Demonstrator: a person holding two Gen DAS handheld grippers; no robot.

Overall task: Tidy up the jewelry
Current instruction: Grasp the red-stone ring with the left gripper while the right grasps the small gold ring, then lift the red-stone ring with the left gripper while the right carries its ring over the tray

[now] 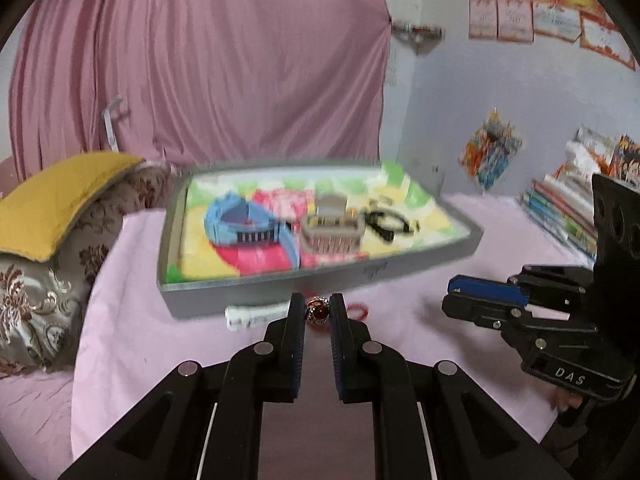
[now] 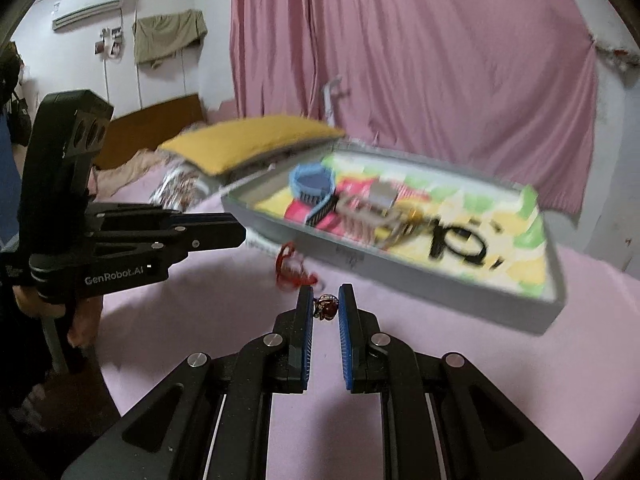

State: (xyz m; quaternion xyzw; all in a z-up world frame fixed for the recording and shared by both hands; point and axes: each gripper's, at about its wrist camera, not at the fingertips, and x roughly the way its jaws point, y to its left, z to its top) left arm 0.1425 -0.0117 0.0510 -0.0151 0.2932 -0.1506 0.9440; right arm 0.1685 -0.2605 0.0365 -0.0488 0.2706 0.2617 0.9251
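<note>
Pinching a red-stoned ring (image 2: 326, 306) at its tips, my right gripper (image 2: 326, 300) has its fingers nearly together, pads against both sides of the ring, above the pink sheet (image 2: 440, 360). My left gripper (image 1: 318, 307) is narrowed the same way on the other ring (image 1: 318, 312). A red string (image 2: 290, 270) lies just beyond the right gripper, in front of the grey tray (image 2: 420, 280), which holds more blurred jewelry. A yellow pillow (image 1: 60, 200) sits to its left.
</note>
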